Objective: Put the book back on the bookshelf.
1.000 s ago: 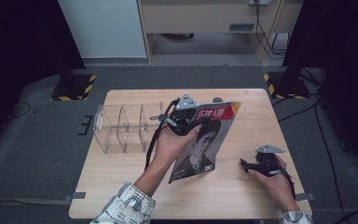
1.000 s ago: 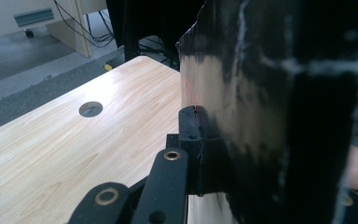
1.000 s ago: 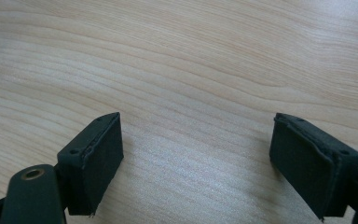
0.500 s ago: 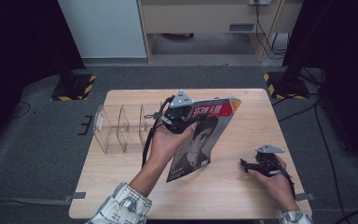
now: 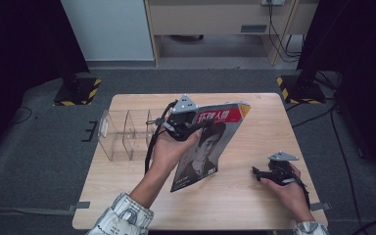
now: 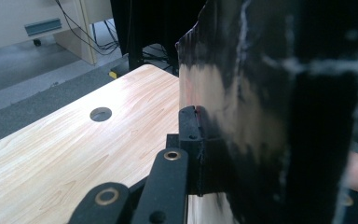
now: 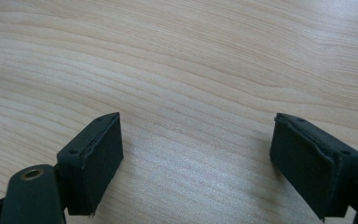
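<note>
A magazine (image 5: 210, 147) with a red title band and a portrait on its cover is held tilted above the middle of the wooden table (image 5: 254, 205). My left gripper (image 5: 193, 122) is shut on its upper left edge. In the left gripper view one black pad presses flat against the magazine (image 6: 261, 116), which is dark and blurred there; the other jaw is hidden behind it. My right gripper (image 5: 262, 172) lies on the table at the right, apart from the magazine. In the right gripper view it (image 7: 196, 158) stands open over bare wood.
A clear plastic divider rack (image 5: 125, 134) with several compartments stands on the left part of the table, just left of my left hand. A round cable hole (image 6: 100, 113) is cut into the tabletop. Dark stands and cables ring the table on the floor.
My left hand has carried the magazine slightly to the left, toward the clear rack. The right gripper has stayed where it was.
</note>
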Demonstrator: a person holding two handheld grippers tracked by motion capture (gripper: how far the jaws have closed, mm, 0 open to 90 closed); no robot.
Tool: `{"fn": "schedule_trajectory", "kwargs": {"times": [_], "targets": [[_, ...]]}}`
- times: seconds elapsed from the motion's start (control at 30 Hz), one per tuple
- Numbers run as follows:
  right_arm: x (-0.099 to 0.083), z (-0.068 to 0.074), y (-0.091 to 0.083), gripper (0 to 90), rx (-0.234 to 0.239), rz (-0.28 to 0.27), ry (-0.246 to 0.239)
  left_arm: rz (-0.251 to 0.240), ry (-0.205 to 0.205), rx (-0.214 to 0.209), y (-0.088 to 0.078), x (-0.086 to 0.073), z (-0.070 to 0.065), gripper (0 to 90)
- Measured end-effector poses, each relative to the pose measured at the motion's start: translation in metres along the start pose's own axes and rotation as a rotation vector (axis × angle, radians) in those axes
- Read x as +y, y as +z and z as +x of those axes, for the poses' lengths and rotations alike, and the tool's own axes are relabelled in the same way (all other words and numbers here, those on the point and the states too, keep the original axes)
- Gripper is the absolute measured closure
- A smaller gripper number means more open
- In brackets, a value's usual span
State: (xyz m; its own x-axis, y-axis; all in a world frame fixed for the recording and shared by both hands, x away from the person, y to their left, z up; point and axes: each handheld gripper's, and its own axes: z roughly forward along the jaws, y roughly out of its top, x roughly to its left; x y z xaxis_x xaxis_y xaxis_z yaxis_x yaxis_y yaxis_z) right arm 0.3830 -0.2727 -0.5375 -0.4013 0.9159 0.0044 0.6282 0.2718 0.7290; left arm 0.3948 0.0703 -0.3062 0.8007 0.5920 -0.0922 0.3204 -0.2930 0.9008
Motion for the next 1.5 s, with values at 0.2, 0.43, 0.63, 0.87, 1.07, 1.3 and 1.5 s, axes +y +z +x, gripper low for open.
{"fn": "schedule_trajectory", "kwargs": {"times": [0.2,0.43,0.63,0.87,1.07,1.3,1.5], "targets": [[0.0,0.0,0.0,17.4,0.002,-0.001,-0.001,0.006,0.003,0.0,-0.004,-0.003,0.001,86.4],[0.0,0.0,0.0,17.2,0.003,-0.002,-0.001,0.009,0.003,-0.003,-0.011,-0.006,0.0,86.4],[0.0,0.0,0.0,17.1,0.003,-0.003,-0.003,0.006,-0.004,-0.011,-0.017,-0.009,0.0,86.4],[0.0,0.0,0.001,17.2,0.005,-0.006,-0.005,0.005,-0.006,-0.011,-0.022,-0.015,0.0,86.4],[0.0,0.001,0.001,17.2,0.006,-0.005,0.0,-0.002,-0.017,-0.017,-0.031,-0.023,0.002,86.4],[0.0,0.001,0.001,17.1,0.004,-0.006,0.0,-0.007,-0.02,-0.008,-0.041,-0.028,0.005,86.4],[0.0,0.001,0.001,17.1,0.005,-0.004,-0.003,-0.008,-0.032,0.002,-0.048,-0.033,0.011,86.4]]}}
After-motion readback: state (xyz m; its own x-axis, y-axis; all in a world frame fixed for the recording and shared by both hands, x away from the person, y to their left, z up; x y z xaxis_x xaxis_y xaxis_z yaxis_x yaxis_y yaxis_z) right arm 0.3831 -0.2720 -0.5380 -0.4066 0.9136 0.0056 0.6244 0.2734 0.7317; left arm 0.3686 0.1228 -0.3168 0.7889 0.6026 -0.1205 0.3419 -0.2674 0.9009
